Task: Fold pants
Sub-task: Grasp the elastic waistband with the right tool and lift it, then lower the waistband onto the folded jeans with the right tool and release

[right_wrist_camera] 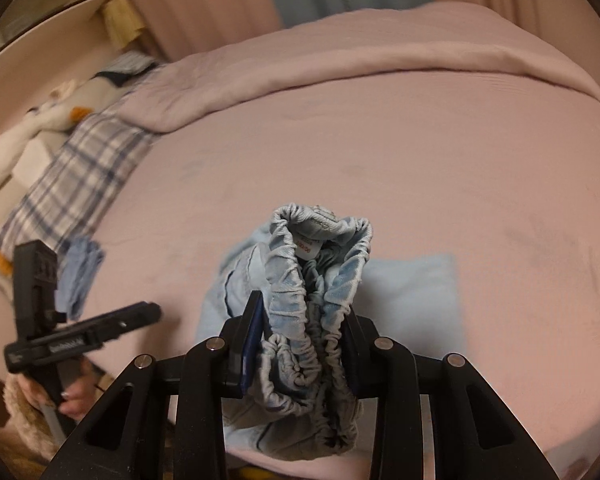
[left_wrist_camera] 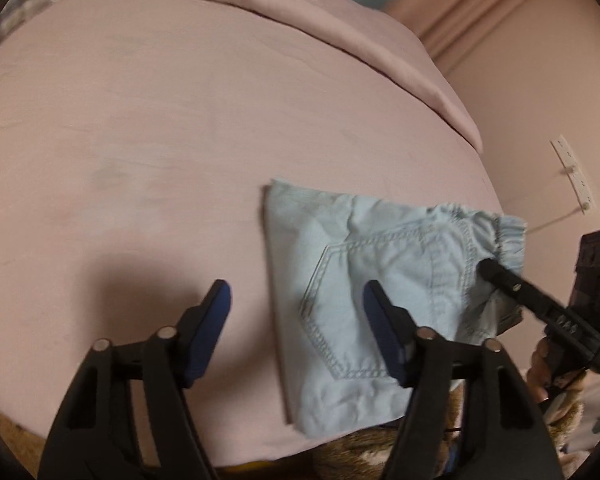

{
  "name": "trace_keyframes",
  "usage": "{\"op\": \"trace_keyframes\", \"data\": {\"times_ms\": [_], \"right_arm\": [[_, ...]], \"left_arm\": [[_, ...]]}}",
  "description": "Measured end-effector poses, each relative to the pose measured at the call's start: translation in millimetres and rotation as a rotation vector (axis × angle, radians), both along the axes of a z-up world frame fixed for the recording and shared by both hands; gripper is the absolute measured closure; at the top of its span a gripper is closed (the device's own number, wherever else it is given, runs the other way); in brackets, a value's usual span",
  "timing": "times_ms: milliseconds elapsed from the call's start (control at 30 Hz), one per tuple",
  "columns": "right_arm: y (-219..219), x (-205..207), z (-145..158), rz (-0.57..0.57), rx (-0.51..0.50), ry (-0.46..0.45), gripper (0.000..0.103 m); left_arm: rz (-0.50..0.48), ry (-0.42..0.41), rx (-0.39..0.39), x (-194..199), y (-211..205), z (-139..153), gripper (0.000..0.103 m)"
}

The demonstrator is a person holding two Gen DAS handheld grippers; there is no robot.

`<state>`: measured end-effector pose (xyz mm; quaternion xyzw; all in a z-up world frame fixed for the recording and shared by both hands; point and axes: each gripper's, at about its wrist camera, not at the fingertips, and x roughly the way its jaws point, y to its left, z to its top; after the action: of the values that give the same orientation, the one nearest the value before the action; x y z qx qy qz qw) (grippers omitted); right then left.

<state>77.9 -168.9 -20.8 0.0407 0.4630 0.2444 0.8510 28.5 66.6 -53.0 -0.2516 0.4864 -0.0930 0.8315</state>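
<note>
Light blue pants lie folded on the pink bed near its front edge, back pocket up. My left gripper is open and empty, hovering just left of the pants, its right finger over the pocket. My right gripper is shut on the bunched elastic waistband and lifts that end off the bed. In the left wrist view the right gripper pinches the waistband at the right. The left gripper shows at the left in the right wrist view.
A pink duvet is piled along the far side of the bed. A plaid cloth, a small blue cloth and a stuffed duck lie at the left. A power strip hangs on the right wall.
</note>
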Motion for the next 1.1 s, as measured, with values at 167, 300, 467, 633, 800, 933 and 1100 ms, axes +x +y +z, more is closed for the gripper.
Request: {"op": "trace_keyframes", "data": {"times_ms": [167,300,467,633,800,933,1100], "right_arm": [[-23,7,-23,-0.081,-0.006,0.058,0.068],[-34,14,-45,-0.139,-0.045,0.098,0.068],[-29,16,-67,-0.167,-0.044,0.145,0.068],[-28,19,-70,-0.179,-0.060,0.143,0.067],[-36,21,-73,-0.189,-0.051,0.149,0.067],[-42,20,-75,-0.192,-0.050,0.143,0.067],[-43,19,-78,-0.199,-0.048,0.138,0.066]], "left_arm": [[-0.059,0.059,-0.022,36,-24,-21,0.058],[-0.085,0.100,0.014,57,-39,-40,0.060],[-0.068,0.168,-0.013,61,-38,-65,0.055],[-0.084,0.162,-0.010,37,-38,-64,0.055],[-0.105,0.160,0.009,17,-43,-62,0.055],[-0.098,0.174,0.002,4,-45,-65,0.055],[-0.102,0.174,0.008,-3,-54,-63,0.054]]}}
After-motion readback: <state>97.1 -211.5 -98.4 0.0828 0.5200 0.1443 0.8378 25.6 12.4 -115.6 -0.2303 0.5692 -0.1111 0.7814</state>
